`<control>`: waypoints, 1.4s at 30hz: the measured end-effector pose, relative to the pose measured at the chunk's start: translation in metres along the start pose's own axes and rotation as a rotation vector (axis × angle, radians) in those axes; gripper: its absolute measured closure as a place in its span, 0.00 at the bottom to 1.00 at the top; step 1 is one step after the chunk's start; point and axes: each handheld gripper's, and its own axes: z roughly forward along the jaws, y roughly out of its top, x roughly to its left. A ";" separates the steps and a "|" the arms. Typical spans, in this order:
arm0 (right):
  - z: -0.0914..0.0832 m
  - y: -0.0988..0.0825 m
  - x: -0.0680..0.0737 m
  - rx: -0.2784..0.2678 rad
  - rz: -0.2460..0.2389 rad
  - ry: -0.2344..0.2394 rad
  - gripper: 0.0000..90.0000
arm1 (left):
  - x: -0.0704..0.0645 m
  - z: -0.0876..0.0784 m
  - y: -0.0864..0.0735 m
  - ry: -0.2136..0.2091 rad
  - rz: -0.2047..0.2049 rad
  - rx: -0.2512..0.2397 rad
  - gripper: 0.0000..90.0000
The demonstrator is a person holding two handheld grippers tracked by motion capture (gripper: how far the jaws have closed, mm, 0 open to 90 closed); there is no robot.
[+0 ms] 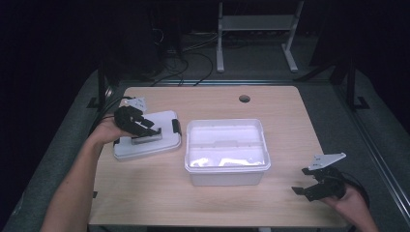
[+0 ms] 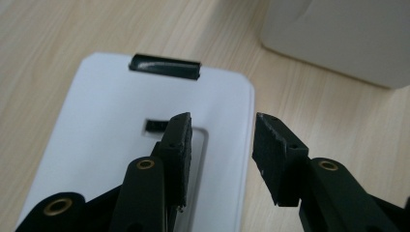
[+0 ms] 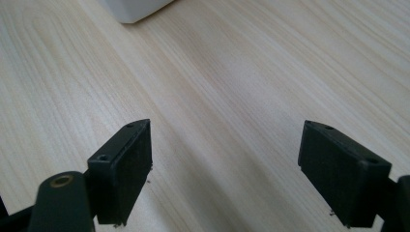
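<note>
On the wooden table [image 1: 159,203], right in the middle, stands a clear plastic box [image 1: 226,151] with no top on it; every place below is told from this box. To the left of the box, just beside it, lies the white lid [image 1: 147,140], flat on the wood; the lid has a black clip [image 1: 176,126] on the end near the box, and a dark slot in its middle. No words, labels or brand marks can be read on the box, the lid or the grippers.

Over the lid hangs the left gripper [image 1: 149,129], held in the person's left hand [image 1: 104,131]; its jaws are apart with nothing pinched in them. From the left gripper view, one jaw sits over the white top of the lid [image 2: 111,125] and the other jaw sits past the lid's long edge, over bare wood; I cannot tell if a jaw touches the lid. That view also shows another black clip [image 2: 164,66] at the lid's far end and a corner of the box [image 2: 338,38].

To the right of the box and nearer the person, well apart from it, is the right gripper [image 1: 303,192] in the right hand [image 1: 350,203]; its jaws are spread wide over bare table [image 3: 227,96], gripping nothing.
</note>
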 end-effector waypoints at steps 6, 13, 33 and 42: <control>0.002 0.001 0.001 0.003 0.000 0.005 0.21 | 0.006 0.006 -0.013 0.012 -0.020 0.008 0.64; 0.003 0.002 0.001 0.005 0.004 0.004 0.21 | 0.014 0.016 -0.025 0.025 -0.036 0.052 0.66; 0.006 0.003 0.003 0.010 0.005 0.011 0.21 | 0.022 0.036 -0.043 0.075 -0.064 0.127 0.72; 0.007 0.006 0.005 0.012 0.000 0.013 0.21 | 0.022 0.034 -0.042 0.091 -0.065 0.138 0.79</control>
